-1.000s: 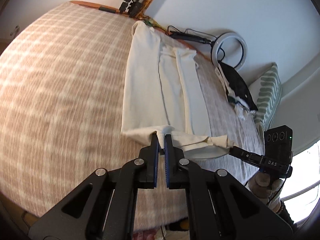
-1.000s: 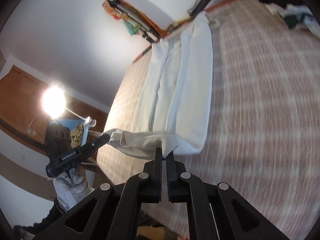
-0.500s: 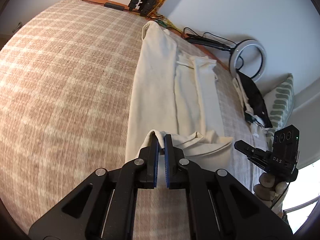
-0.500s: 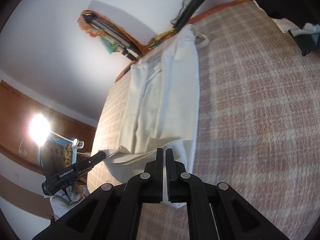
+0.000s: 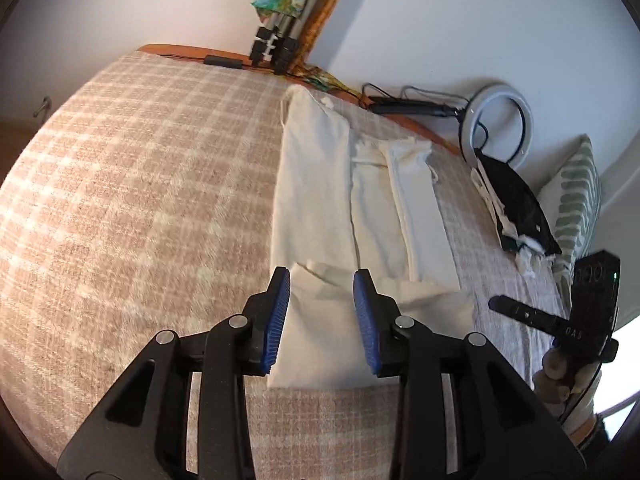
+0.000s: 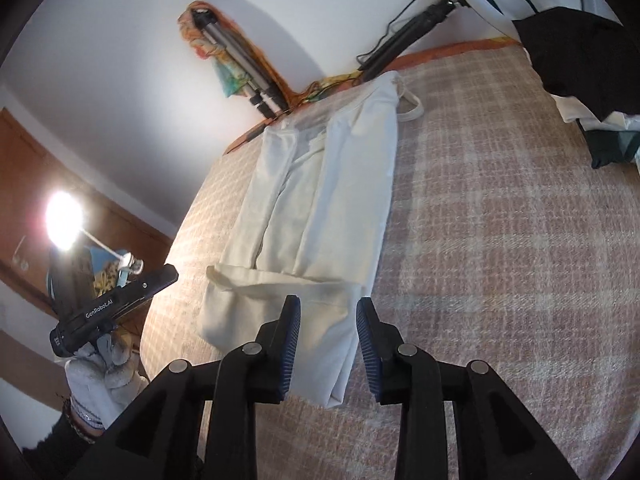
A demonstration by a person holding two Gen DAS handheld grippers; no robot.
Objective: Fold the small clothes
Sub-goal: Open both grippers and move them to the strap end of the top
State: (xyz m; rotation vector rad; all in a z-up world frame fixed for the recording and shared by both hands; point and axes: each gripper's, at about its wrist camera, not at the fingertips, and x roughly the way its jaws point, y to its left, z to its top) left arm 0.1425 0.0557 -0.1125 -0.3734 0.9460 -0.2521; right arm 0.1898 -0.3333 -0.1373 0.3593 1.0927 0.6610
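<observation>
A cream garment (image 5: 316, 184) lies lengthwise on the plaid bed cover (image 5: 140, 200), its sides folded inward and its near end folded back over itself. My left gripper (image 5: 322, 280) is open and empty, its blue pads on either side of the folded near end. My right gripper (image 6: 328, 308) is open and empty above the same folded end (image 6: 280, 304). The right gripper also shows in the left wrist view (image 5: 532, 314), and the left gripper shows in the right wrist view (image 6: 116, 304), off the bed's left side.
A pile of black and white clothes (image 5: 516, 204) lies on the right of the bed by a green patterned pillow (image 5: 576, 196). A ring light (image 5: 496, 120), a tripod (image 5: 276, 44) and cables stand along the wall. A bright lamp (image 6: 62, 220) shines at left.
Both grippers carried the garment's near end forward over itself, then opened and let it go. The folded end now lies flat on the garment.
</observation>
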